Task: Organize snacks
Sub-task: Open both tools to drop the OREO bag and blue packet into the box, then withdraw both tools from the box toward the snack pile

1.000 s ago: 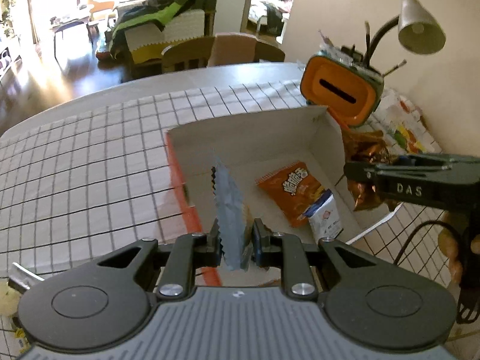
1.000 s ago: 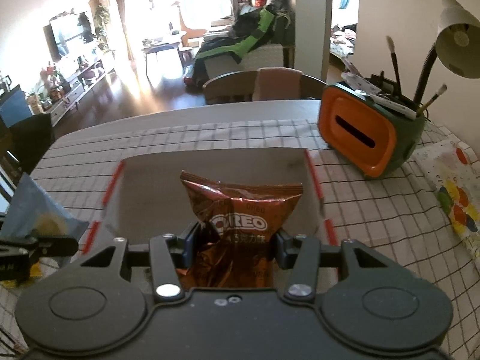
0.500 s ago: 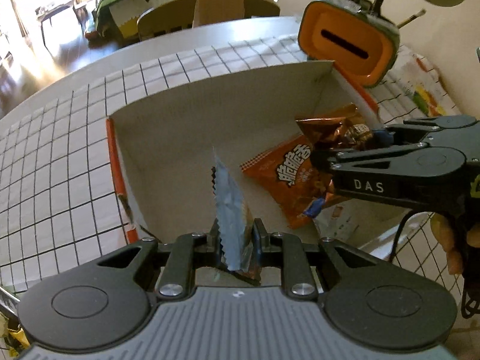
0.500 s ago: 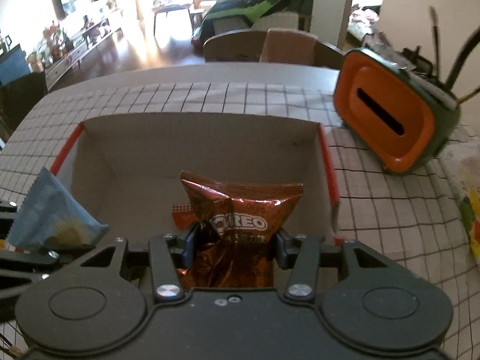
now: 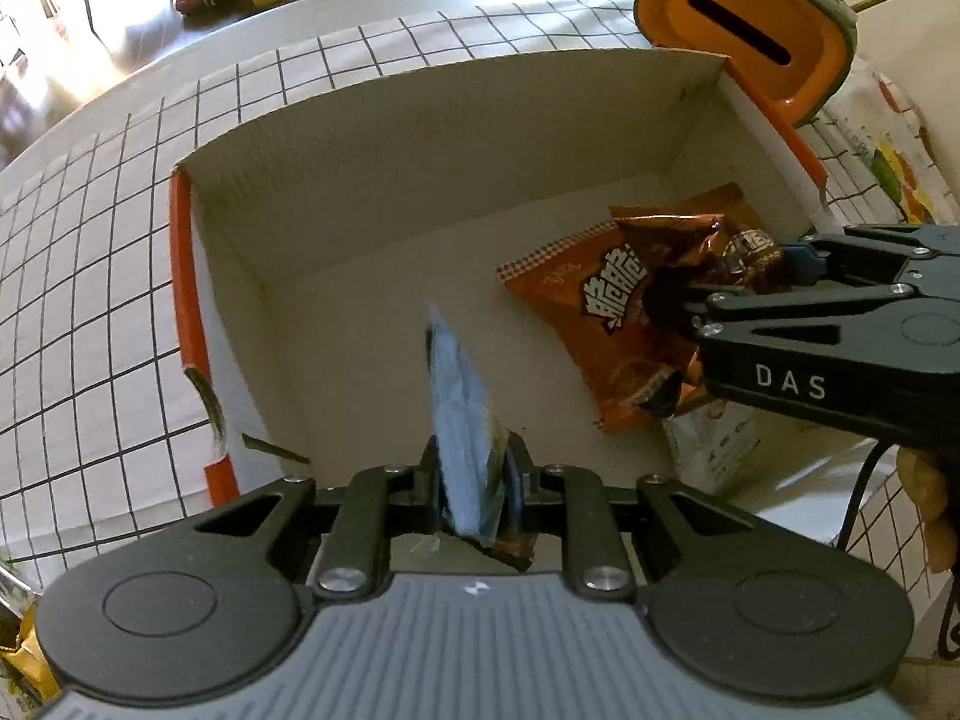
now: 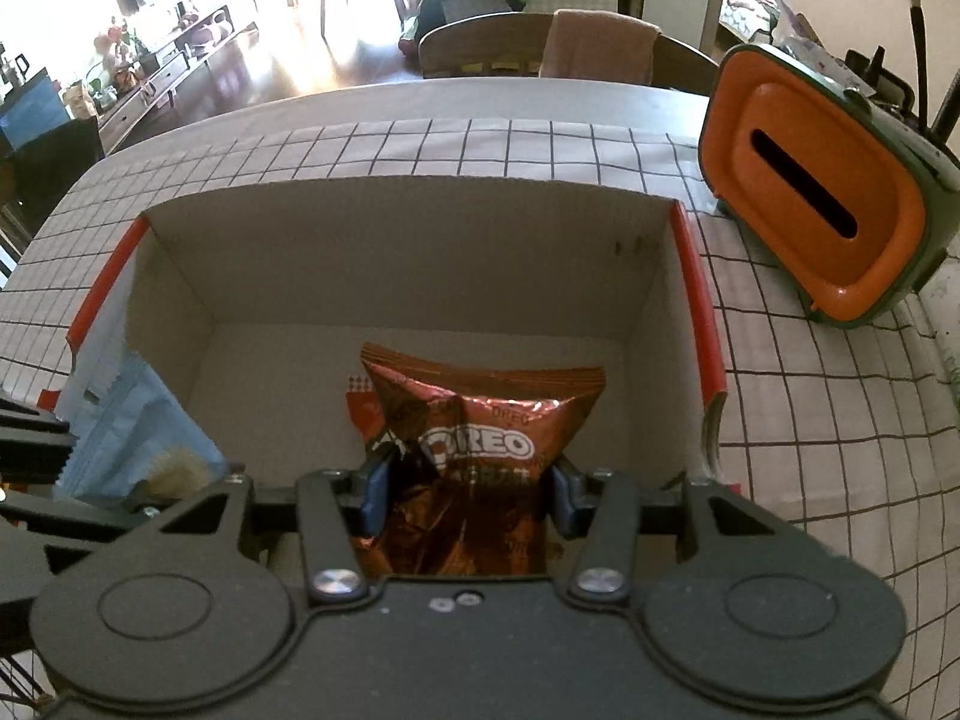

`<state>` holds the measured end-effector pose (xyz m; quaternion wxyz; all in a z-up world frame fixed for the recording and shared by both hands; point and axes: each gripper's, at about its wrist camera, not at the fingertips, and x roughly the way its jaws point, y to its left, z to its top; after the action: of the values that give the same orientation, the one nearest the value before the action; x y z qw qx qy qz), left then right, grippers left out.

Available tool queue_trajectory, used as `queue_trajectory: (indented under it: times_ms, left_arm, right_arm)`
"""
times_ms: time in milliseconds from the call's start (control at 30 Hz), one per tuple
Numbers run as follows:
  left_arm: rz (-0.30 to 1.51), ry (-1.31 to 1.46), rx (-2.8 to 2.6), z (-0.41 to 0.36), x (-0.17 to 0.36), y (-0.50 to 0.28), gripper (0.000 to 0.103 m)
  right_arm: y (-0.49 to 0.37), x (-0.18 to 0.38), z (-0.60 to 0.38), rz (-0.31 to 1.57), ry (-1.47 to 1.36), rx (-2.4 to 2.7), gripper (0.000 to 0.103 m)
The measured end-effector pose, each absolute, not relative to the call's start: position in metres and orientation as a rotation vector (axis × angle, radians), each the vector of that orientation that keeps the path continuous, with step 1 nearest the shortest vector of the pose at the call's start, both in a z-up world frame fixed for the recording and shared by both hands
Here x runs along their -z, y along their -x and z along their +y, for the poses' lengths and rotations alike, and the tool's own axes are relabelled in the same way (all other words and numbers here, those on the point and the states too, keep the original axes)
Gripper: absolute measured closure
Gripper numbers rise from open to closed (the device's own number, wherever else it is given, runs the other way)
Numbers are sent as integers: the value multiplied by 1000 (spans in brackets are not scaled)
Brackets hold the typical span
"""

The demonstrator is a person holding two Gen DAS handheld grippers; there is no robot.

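A white cardboard box [image 5: 420, 138] with orange-red edges stands on the checked tablecloth; it also shows in the right wrist view [image 6: 420, 252]. My left gripper [image 5: 471, 468] is shut on a light blue snack packet [image 5: 459, 396], held edge-on over the box's near left part. My right gripper [image 6: 465, 480] is shut on a brown Oreo bag [image 6: 480, 420], held inside the box above an orange snack bag [image 5: 576, 294] that lies on the box floor. A white packet [image 5: 714, 450] lies under the right gripper [image 5: 732, 288]. The blue packet shows at left in the right wrist view [image 6: 138, 426].
An orange and green holder [image 6: 822, 192] with brushes stands right of the box, also in the left wrist view [image 5: 750, 24]. A colourful printed sheet [image 5: 894, 144] lies at far right. A chair [image 6: 540, 48] stands behind the table. A yellow wrapper [image 5: 24, 660] lies at bottom left.
Both grippers have moved forward and down into the box with their packets. The Oreo bag is now over the orange bag. The right jaws look slightly wider apart.
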<state>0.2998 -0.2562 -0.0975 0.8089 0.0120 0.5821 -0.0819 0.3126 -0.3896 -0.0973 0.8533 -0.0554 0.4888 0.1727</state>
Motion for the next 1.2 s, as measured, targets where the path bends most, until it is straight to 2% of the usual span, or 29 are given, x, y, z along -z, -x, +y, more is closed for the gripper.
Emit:
queue_trajectory:
  times_ms: [100,367,467,533,667,900,1033,1200]
  left_arm:
    - [1236,-32,175,-259,98,-301,83]
    - [1191,0,183,-253,82,-291,73]
    - [1158,7,180,-248,71,-283,64]
    - [1132,20,183,-244,63,-278,54]
    - [1081,37,191,-237,47,-265,52]
    - [996,58,184,-220,23,-241,40]
    - [957,67,178,-203,12,-226,38]
    - [908,73,183,-179,-2,-204,35]
  right_arm:
    - [-311,97,-391,1031,115,-368,52]
    - [-308,86,-391,998,109,-388,36]
    - [-303,78,-395,981,86,-396,28]
    - [-300,72,-395,970,72,-404,26]
    - [-293,61,-398,954,47,-417,23]
    - [-271,34,-395,895,6,-427,20]
    - [-255,21,-388,873,-17,-436,20]
    - [-231,10,-375,834,-38,-437,11]
